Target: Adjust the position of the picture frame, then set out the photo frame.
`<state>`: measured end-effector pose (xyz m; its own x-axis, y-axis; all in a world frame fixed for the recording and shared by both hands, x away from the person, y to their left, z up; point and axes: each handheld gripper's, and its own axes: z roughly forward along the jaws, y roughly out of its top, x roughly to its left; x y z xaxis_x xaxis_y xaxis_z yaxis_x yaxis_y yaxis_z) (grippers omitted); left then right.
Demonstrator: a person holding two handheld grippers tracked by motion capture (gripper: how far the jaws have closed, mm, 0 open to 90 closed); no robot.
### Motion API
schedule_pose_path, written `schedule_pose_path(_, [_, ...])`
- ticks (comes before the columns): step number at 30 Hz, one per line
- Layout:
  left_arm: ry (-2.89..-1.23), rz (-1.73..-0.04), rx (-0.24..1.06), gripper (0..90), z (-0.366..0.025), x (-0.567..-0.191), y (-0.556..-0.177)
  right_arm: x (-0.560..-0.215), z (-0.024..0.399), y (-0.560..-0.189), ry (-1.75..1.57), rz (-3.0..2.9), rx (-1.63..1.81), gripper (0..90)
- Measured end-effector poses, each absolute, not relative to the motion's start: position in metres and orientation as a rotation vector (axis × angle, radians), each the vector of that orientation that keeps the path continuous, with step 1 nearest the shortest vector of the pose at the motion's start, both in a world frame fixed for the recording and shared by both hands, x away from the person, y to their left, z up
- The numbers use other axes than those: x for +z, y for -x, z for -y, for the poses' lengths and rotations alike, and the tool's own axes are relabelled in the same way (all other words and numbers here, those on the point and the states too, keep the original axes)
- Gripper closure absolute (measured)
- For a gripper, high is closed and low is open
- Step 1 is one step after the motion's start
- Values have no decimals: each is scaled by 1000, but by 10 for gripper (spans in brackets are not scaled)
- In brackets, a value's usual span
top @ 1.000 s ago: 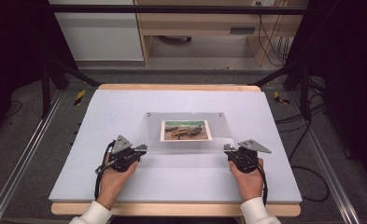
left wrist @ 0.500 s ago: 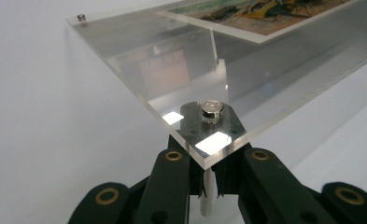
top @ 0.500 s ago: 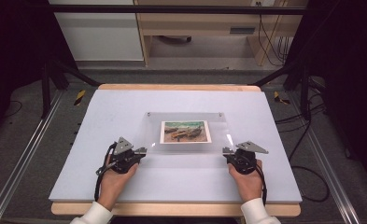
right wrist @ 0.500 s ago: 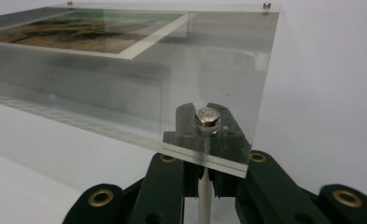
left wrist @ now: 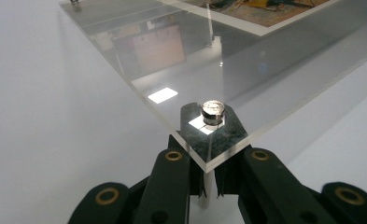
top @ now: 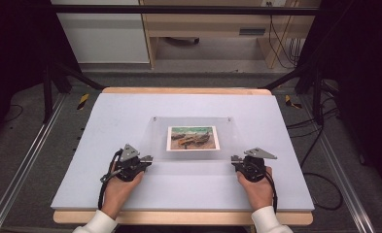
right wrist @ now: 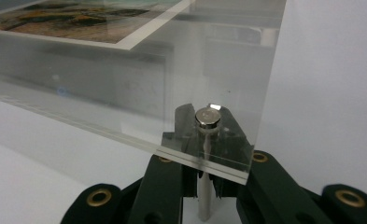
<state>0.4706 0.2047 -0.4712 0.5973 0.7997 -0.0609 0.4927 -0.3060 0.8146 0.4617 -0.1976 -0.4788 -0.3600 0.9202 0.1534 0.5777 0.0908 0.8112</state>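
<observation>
The left gripper [left wrist: 208, 186] has its two black fingers [left wrist: 169, 184] closed in around a slim metal standoff post [left wrist: 207, 189] beneath the near left corner of a clear acrylic panel [left wrist: 265, 70], with a round silver cap [left wrist: 213, 110] sitting on top of that corner; the post sits in the narrow gap between the fingers, apparently pinched. The right gripper [right wrist: 203, 189] mirrors it, its fingers [right wrist: 162, 186] drawn in on the post [right wrist: 203, 196] under the near right corner of the panel [right wrist: 125, 88], where another silver cap [right wrist: 207, 117] tops the acrylic. In the high view the left gripper [top: 147, 158] and right gripper [top: 234, 158] sit at the two near corners of the transparent panel [top: 193, 124], each held by a hand [top: 118, 187] coming from the bottom edge, white sleeves showing at the wrists. The panel stands slightly raised on its corner posts near the middle of the pale grey worktop [top: 130, 111]. A printed picture [top: 193, 138] with a white border, showing brownish shapes against green-blue, lies within the panel's outline, centred towards its near half. Black cables trail from both grippers back along the hands.
</observation>
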Motion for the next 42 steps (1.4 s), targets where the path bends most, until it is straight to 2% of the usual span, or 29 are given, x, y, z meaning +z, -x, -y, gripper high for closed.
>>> schedule_pose_path(5, [-1970,-1025,452,831,-205,-471,-471,-479,199,-462,-1472,-1977,1184,787])
schedule_pose_path(8, [-1974,-1023,446,824,-206,-471,-471,-481,199,-462,-1480,-1991,1198,643])
schedule_pose_path(11, [-1977,-1030,440,676,-207,-470,-469,-482,198,-460,-1491,-2007,1167,458])
schedule_pose_path(16, [-1983,-1033,404,378,-216,-465,-464,-476,201,-452,-1452,-2012,1141,275])
schedule_pose_path(20, [-1958,-1041,394,239,-223,-461,-460,-471,207,-446,-1433,-1987,1119,185])
schedule_pose_path(27, [-1931,-1006,375,96,-231,-454,-462,-463,221,-438,-1419,-1927,1134,103])
schedule_pose_path(33, [-1890,-982,401,94,-240,-448,-462,-453,225,-431,-1355,-1883,1187,82])
schedule_pose_path(37, [-1890,-943,416,94,-241,-444,-461,-447,224,-431,-1331,-1863,1170,104])
schedule_pose_path(39, [-1895,-938,438,94,-241,-442,-461,-444,224,-431,-1317,-1854,1168,157])
schedule_pose_path(42, [-1898,-933,462,94,-241,-439,-462,-442,222,-435,-1311,-1885,1154,163])
